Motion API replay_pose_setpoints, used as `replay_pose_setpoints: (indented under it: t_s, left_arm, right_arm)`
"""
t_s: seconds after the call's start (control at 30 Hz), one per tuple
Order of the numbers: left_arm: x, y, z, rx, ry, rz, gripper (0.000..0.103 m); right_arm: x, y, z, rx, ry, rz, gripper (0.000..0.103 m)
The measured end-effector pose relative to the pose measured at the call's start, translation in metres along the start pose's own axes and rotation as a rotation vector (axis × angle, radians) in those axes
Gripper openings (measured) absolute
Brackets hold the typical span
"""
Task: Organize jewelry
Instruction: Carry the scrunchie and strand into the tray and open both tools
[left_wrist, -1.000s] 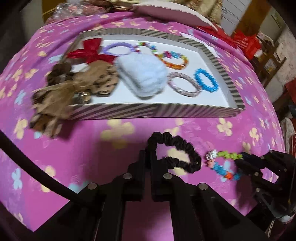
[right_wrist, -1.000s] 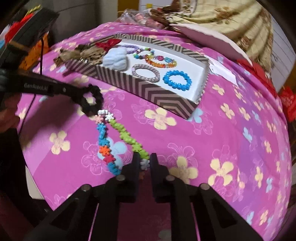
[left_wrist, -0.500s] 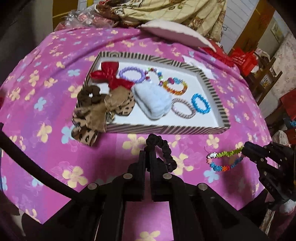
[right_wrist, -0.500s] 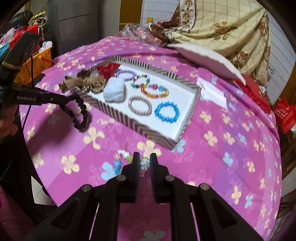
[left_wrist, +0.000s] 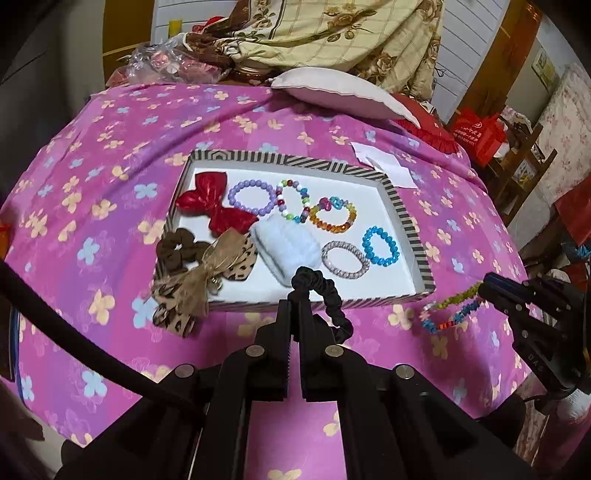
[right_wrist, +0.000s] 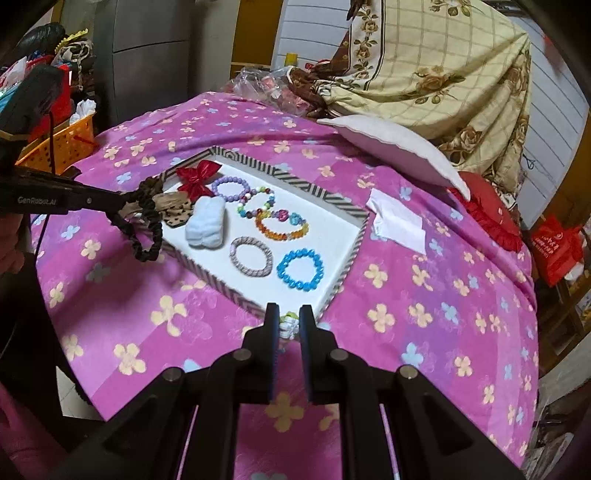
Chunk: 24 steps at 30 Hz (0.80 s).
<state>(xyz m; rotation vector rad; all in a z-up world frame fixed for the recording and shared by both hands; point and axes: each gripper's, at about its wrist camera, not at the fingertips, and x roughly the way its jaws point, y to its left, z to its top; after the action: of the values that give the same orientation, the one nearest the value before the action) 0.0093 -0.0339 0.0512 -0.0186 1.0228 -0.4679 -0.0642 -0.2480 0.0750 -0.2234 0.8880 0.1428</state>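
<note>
Both items lifted clear of the bed (left_wrist: 110, 122) within the last second; a second ago both lay on the pink cover near its front edge. Left gripper (left_wrist: 295, 295) clamped on black scrunchie (left_wrist: 332, 295), loop hanging to the right of the tips, now over the front wall of the tray (left_wrist: 406, 221). Right gripper (right_wrist: 289, 317) pinched on bead string (left_wrist: 452, 308) (green and blue strands dangling, seen from the left camera), held off the tray's front right corner. Tray already carries red bow (left_wrist: 212, 201), blue bracelet (left_wrist: 380, 246), silver bracelet (left_wrist: 345, 261) and others. Judged stage: carry toward tray, release not yet done. Free white floor shows at the tray's front right, likely drop spot for both.
</note>
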Motion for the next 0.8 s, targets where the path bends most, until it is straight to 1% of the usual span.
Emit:
replay_pose_setpoints:
  t_s: [0.2,0.37,0.53,0.8]
  left_arm:
    - [0.008,-0.014,0.009,0.001,0.001,-0.006,0.024]
    - [0.025,-0.022,0.015,0.0,0.018,0.002,0.024]
    - [0.043,-0.024,0.016,0.0,0.042,0.013,0.024]
    - [0.073,-0.026,0.018,0.011,0.084,0.025,0.024]
  right_arm:
    - [0.003,-0.008,0.025,-0.017,-0.011,-0.017,0.011]
    - [0.013,-0.017,0.044,-0.025,-0.015,-0.03,0.011]
    - [0.036,-0.027,0.061,-0.022,0.005,-0.022,0.011]
    - [0.078,-0.034,0.086,-0.019,0.027,0.004,0.011]
